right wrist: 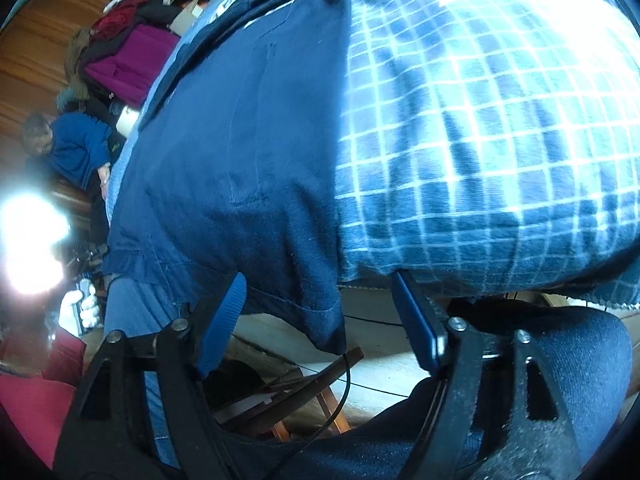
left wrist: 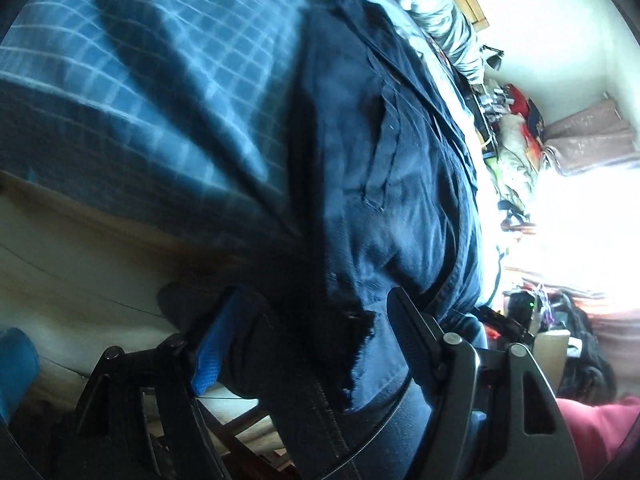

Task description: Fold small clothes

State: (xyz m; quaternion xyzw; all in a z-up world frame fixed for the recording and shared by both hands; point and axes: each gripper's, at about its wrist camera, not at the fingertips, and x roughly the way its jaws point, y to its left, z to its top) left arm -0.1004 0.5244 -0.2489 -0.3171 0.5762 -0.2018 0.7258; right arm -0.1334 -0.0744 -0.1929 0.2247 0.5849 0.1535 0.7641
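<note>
A dark navy denim garment (left wrist: 384, 184) lies spread on a blue checked blanket (left wrist: 152, 80), and its frayed hem reaches the bed's near edge. My left gripper (left wrist: 312, 332) stands open, with the hem bunched between its wide-set fingers (left wrist: 212, 344). In the right wrist view the same garment (right wrist: 240, 152) covers the blanket (right wrist: 480, 128), one corner hanging over the bed edge. That corner hangs between the blue pads (right wrist: 236, 300) of my right gripper (right wrist: 320, 296), which is open too.
Piled clothes (left wrist: 516, 136) and a grey pillow (left wrist: 440, 12) lie beyond the garment. A bright window glares at the right. A person in blue (right wrist: 80, 148) sits by a magenta cushion (right wrist: 128, 64). A wooden stool (right wrist: 304, 396) stands below the bed edge.
</note>
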